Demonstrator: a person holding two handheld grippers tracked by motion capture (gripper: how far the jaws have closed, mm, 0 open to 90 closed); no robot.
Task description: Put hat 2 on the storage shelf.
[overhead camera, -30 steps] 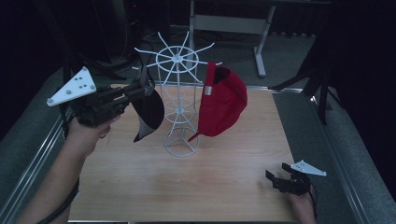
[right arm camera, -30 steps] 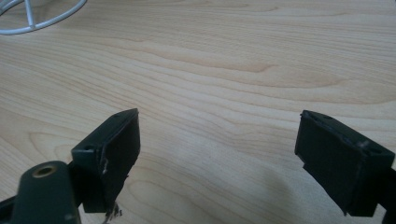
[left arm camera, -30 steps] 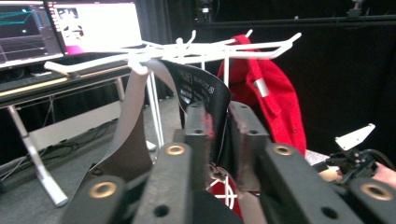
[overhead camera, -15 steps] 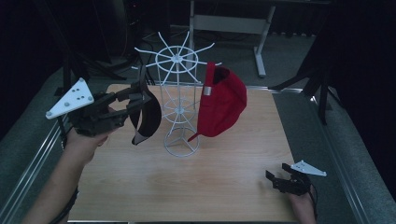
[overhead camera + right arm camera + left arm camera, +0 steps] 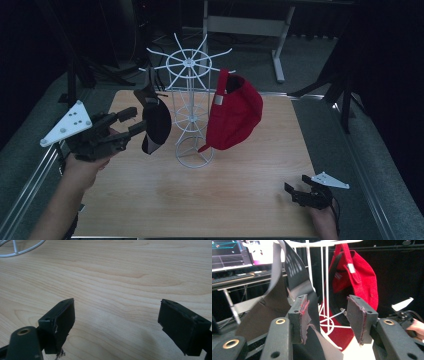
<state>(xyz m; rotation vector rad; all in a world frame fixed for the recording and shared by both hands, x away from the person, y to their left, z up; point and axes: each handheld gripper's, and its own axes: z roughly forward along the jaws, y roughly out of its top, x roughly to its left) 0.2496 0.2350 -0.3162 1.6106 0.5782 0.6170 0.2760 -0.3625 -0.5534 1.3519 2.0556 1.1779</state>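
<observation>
L hand-held gripper (image 5: pixel 131 122) jaws apart, empty, just beside black cap (image 5: pixel 156 125) on wire rack (image 5: pixel 190 107). R hand-held gripper (image 5: pixel 300 192) wide open, idle on surface (image 5: pixel 240 175). Step prob. cap grab/release; next needs jaws round brim.

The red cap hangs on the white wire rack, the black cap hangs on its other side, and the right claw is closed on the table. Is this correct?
Not entirely. The right claw is open, not closed: the right gripper view shows its jaws wide apart over the bare wooden table. The rest holds: the red cap and the black cap hang on opposite sides of the white wire rack.
</observation>
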